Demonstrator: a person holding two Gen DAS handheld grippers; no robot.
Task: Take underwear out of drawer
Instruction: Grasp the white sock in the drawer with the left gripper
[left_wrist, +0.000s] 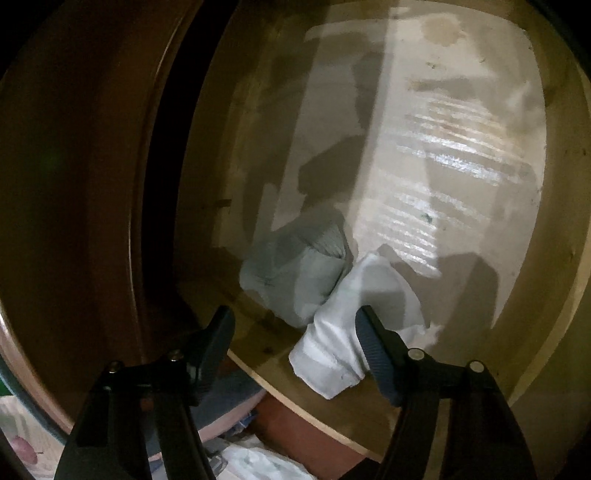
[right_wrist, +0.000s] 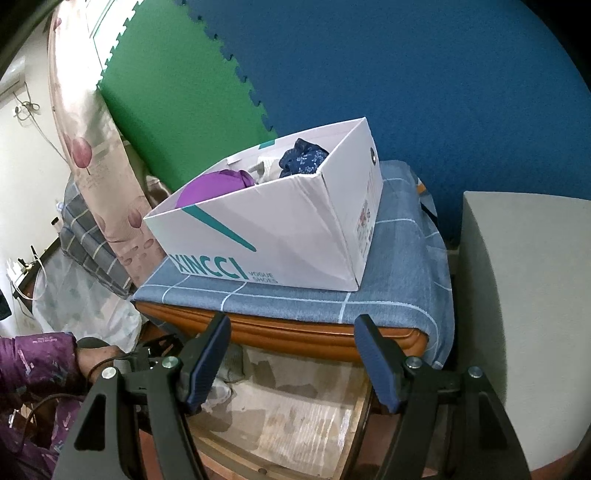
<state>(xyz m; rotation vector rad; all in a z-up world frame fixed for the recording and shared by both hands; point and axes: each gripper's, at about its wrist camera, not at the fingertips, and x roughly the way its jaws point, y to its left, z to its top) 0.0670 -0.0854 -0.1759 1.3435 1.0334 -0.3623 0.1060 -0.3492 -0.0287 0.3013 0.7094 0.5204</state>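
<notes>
**Reaching into the drawer — two pieces left to lift**

The open wooden drawer with a pale, worn lining (left_wrist: 461, 122) holds two garments near its front edge: a crumpled white cotton piece of underwear (left_wrist: 332, 332) and, touching it on the far side, a rolled grey-green fabric piece (left_wrist: 295, 273); neither has been lifted yet. On the cabinet top, over a blue checked cloth (right_wrist: 388, 288), stands a white cardboard shoe box with teal lettering (right_wrist: 266, 236) that already contains a purple garment (right_wrist: 218, 184) and a dark blue patterned one (right_wrist: 303, 158) — so, by my reading, part of the job is done and these last two remain.

The left gripper (left_wrist: 295, 343) is partly open, pointing down into the drawer; its right-hand pad (left_wrist: 373, 350) lies against the white underwear, the other pad stands clear over the drawer's edge; nothing is clamped. The right gripper (right_wrist: 291, 350) hangs wide and empty before the cabinet; a purple sleeve (right_wrist: 37, 362) shows at lower left.
</notes>
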